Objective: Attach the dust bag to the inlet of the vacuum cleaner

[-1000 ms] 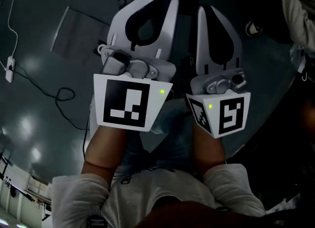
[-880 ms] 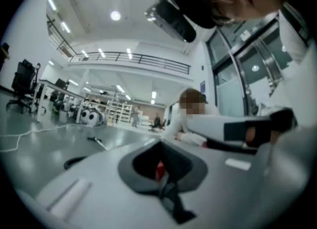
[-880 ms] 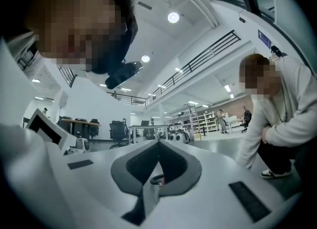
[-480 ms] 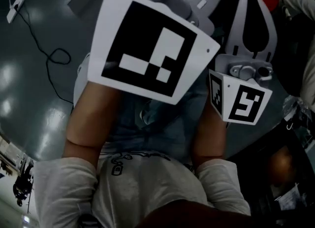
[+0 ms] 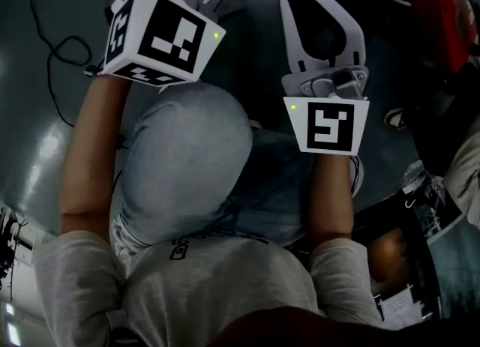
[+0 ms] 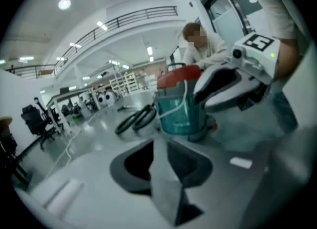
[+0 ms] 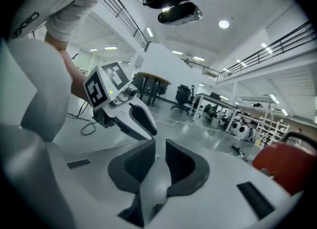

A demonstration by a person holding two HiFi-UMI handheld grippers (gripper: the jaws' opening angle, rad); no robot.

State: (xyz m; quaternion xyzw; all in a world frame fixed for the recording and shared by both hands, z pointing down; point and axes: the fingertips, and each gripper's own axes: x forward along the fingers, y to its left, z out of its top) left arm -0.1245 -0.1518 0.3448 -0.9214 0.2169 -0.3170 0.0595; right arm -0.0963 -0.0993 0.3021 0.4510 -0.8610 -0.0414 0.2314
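Now that both hands have come down low and the person's bent knee in blue jeans [image 5: 187, 158] shows, work looks ready to start. The left gripper [image 6: 159, 154] has just spread its claws partway. The right gripper [image 7: 159, 151] has opened only a crack. Both hold nothing. The vacuum cleaner with a see-through green tub and red lid [image 6: 181, 109] stands just ahead. No dust bag shows anywhere, so I think it must be found first.

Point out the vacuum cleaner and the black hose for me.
vacuum cleaner [image 6: 179, 116], left gripper view, on its teal canister.
black hose [image 6: 138, 118], left gripper view, on the coiled loops on the floor.
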